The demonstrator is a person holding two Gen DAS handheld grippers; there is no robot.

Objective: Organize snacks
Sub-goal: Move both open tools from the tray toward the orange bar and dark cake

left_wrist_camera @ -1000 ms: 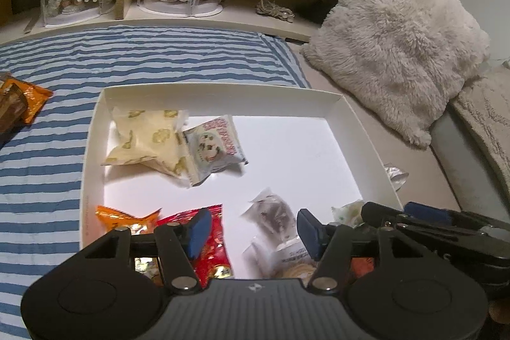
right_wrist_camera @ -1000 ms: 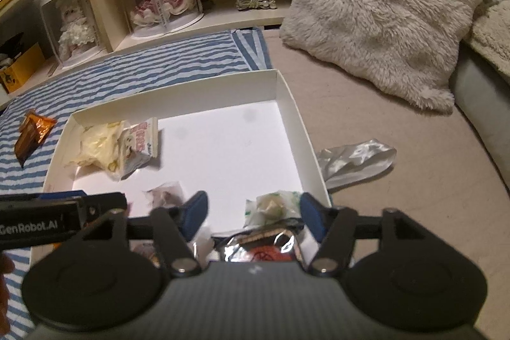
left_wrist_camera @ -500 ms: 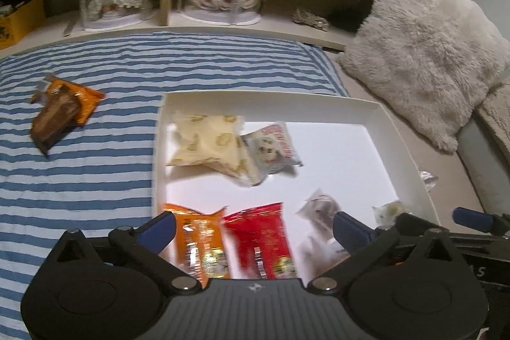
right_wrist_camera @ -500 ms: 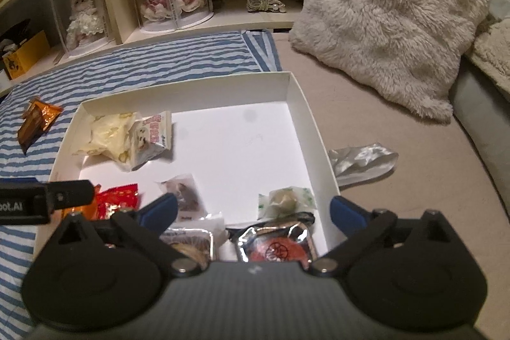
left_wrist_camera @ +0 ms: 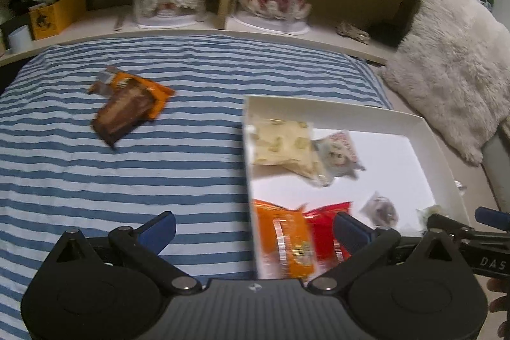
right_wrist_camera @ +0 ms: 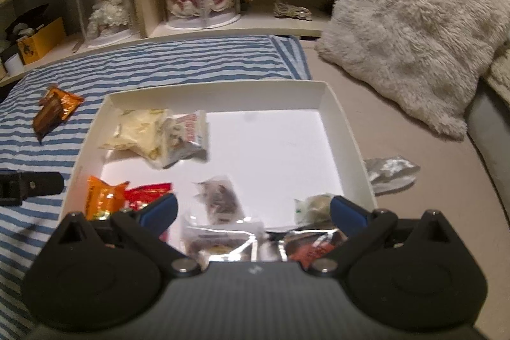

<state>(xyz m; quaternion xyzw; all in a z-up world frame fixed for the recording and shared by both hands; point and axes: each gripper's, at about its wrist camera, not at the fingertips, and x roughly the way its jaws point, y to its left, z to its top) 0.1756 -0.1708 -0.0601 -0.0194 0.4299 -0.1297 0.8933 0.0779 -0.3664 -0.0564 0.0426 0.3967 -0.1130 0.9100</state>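
Your left hand-held gripper (left_wrist_camera: 253, 231) hangs with its jaws spread wide and nothing between them, low over the striped bedcover (left_wrist_camera: 127, 180) at the near left edge of the white box (left_wrist_camera: 334, 107). Your right hand-held gripper (right_wrist_camera: 253, 214) is likewise wide apart and empty, poised over the near end of that box.

Just beyond your right fingers, inside the box, lie a clear packet (right_wrist_camera: 220, 235) and a silver packet with red print (right_wrist_camera: 310, 247), with an orange packet (right_wrist_camera: 102, 196) and a red one (right_wrist_camera: 148, 191) at the near left corner. Farther in sit a small grey-brown sweet (right_wrist_camera: 220, 196), a pale green-white one (right_wrist_camera: 314, 203), then a yellow pouch (right_wrist_camera: 137, 133) and a pink-and-white pouch (right_wrist_camera: 188, 136) overlapping toward the far left.

So most snacks look boxed already; you seem to be between picks. Two sets remain outside: the silver wrapper (right_wrist_camera: 390, 171) on the beige surface just beside the box's right wall, and, farther off on the stripes, the brown bar lying on an orange packet (left_wrist_camera: 130, 107), well apart from the box.

Your left side seems better placed for that stacked pair: you would reach forward and left, come down over the brown bar and close across its narrow width. The two may slide apart, so take one at a time.
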